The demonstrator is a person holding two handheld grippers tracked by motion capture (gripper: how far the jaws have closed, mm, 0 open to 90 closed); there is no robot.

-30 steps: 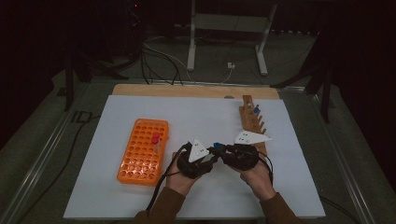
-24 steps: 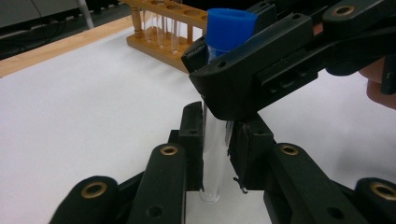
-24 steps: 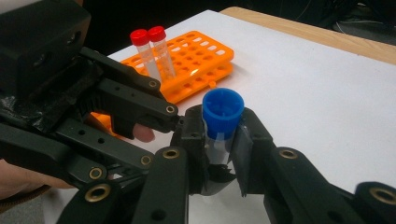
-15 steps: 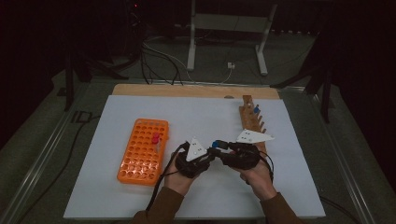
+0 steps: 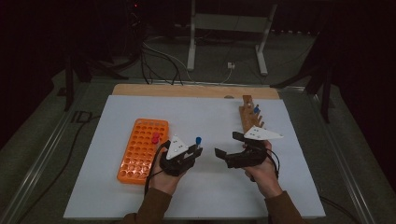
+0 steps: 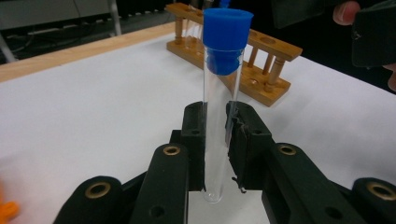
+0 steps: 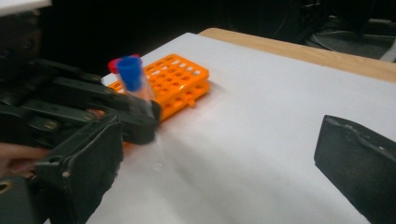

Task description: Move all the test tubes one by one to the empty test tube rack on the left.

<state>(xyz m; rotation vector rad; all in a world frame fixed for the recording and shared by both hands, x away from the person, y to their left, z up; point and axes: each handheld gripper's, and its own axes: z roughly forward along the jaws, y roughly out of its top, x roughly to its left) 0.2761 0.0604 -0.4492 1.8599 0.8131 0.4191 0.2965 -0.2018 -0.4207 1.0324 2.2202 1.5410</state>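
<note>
Tube (image 6: pixel 220 116), clear glass with a blue cap (image 6: pixel 227 39), stands upright between the jaws of the left gripper (image 6: pixel 215 140), which are clamped on its lower half; its rounded bottom hangs just below the pads, above the white mat (image 6: pixel 93 107). In the high view the tube (image 5: pixel 198 142) rises at the tip of the left gripper (image 5: pixel 187 154), just right of the grey plate on top of it.

To the left of that gripper lies the orange rack (image 5: pixel 142 149), close beside the left hand (image 5: pixel 163 179). A red cap (image 5: pixel 155 138) stands in the rack near its right edge. In the right gripper view the rack (image 7: pixel 177 81) sits behind the tube (image 7: pixel 135 84), and the red cap (image 7: pixel 113 65) peeks out just behind the blue one.

To the right, the right gripper (image 5: pixel 229 149) points toward the left one with a gap between them. Its jaws stand wide apart, holding nothing; in its own view the two black pads sit at the lower left and lower right, with bare mat between. The right hand (image 5: pixel 261 170) grips it from behind.

Beyond the right gripper, touching or nearly touching its grey plate in the high view, a wooden rack (image 5: pixel 250 116) runs away along the mat, with a blue-capped tube (image 5: pixel 256 110) in it. The left gripper view shows the wooden rack (image 6: pixel 243 56) behind the held tube.
</note>
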